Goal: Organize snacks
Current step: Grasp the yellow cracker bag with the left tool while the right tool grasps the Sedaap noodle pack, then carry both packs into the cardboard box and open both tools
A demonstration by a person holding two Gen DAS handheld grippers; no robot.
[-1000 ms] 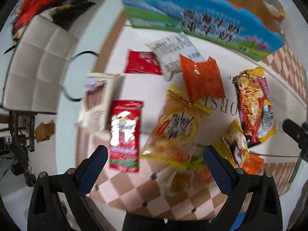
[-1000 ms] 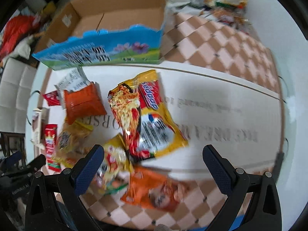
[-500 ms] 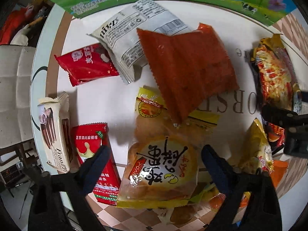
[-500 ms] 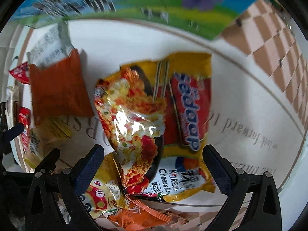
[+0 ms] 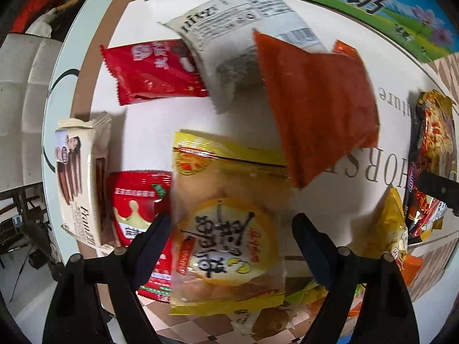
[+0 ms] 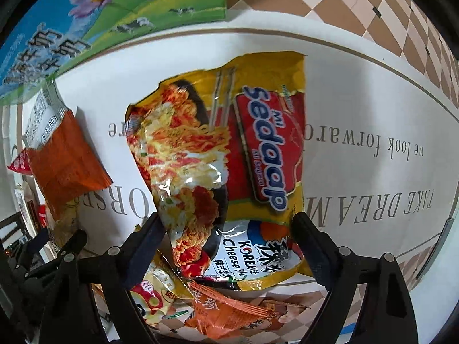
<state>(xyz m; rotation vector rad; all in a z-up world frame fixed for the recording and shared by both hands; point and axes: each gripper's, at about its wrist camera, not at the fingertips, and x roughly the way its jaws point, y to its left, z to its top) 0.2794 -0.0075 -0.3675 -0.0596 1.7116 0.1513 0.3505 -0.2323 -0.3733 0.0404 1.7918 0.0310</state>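
Snack packets lie on a white mat. My left gripper [image 5: 231, 223] is open, its fingers on either side of a yellow bag of small cakes [image 5: 226, 223]. My right gripper [image 6: 228, 223] is open, its fingers on either side of the near end of a yellow Sedaap noodle packet [image 6: 226, 154]. Around the cake bag lie an orange packet [image 5: 318, 100], a white packet [image 5: 243, 37], a red packet [image 5: 152, 71], a red crown-marked packet [image 5: 134, 200] and a cream biscuit pack [image 5: 77, 177]. The noodle packet also shows in the left wrist view [image 5: 433, 160].
A cardboard box with a blue and green printed side [image 6: 100, 25] stands at the far edge of the mat [image 6: 358, 100]. More orange and yellow packets [image 6: 229, 312] lie near my right gripper. A padded white chair [image 5: 20, 91] stands left of the table.
Both grippers have moved down and forward toward the snacks. The left now straddles the yellow cake bag and the right straddles the noodle packet. Both stay open.
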